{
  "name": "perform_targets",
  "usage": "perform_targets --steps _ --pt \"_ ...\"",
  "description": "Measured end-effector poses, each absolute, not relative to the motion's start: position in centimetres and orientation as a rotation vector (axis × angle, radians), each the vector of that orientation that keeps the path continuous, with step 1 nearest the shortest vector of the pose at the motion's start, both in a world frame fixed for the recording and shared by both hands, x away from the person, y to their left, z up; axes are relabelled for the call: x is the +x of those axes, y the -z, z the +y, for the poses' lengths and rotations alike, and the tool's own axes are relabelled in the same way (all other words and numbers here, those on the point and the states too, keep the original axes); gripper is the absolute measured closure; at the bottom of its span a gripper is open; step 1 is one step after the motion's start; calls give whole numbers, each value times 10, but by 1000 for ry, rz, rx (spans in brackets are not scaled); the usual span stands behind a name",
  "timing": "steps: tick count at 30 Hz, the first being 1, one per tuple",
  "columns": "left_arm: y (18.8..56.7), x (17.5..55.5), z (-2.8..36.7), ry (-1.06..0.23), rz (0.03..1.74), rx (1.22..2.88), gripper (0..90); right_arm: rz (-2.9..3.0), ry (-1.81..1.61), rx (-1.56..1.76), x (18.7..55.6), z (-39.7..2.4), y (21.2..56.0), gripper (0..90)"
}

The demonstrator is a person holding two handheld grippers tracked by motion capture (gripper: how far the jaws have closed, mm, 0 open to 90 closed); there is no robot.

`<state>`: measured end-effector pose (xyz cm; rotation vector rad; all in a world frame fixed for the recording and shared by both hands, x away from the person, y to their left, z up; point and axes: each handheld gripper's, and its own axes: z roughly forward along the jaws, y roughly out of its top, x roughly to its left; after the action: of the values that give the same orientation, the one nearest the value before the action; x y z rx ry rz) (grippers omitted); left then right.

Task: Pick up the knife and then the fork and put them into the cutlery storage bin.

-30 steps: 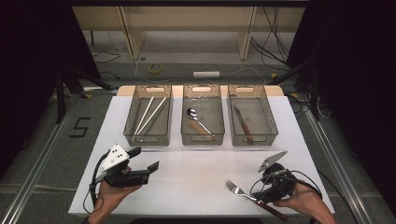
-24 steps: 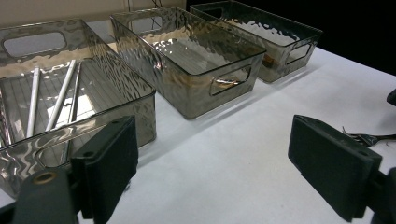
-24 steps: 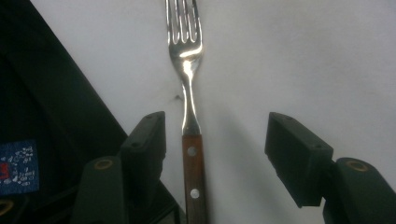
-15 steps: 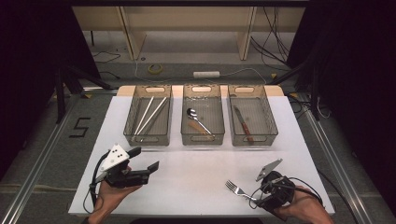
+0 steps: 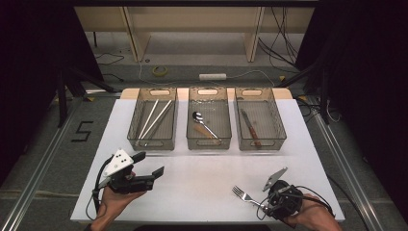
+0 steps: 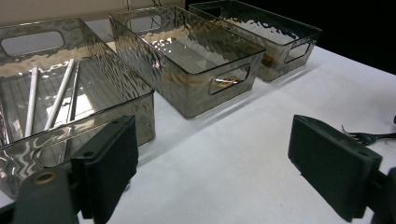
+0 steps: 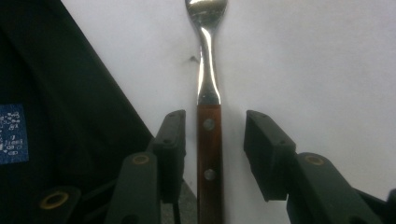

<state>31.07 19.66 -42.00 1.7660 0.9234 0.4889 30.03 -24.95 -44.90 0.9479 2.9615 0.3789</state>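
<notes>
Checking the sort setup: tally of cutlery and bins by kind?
Bins: 3
Chopsticks: 2
Spoon: 1
Knife: 1
Fork: 1, on the table between the right gripper's open jaws
Total: 8

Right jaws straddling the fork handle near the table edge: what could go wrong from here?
1. The right gripper jaws have just been closing, but neither presses the fork yet; the left stands nearer, so it may nudge the handle sideways first.
2. The fork lies flat on the table, so the jaws may scrape it.
</notes>
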Motion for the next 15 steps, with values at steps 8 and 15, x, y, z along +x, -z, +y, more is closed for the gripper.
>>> perform_targets --steps 8,15 --pt "420 311 197 -487 922 1768 156 2974 -333 925 299 -247 454 654" --pt "420 311 196 -487 920 1771 156 2957 -312 915 297 -246 454 698"
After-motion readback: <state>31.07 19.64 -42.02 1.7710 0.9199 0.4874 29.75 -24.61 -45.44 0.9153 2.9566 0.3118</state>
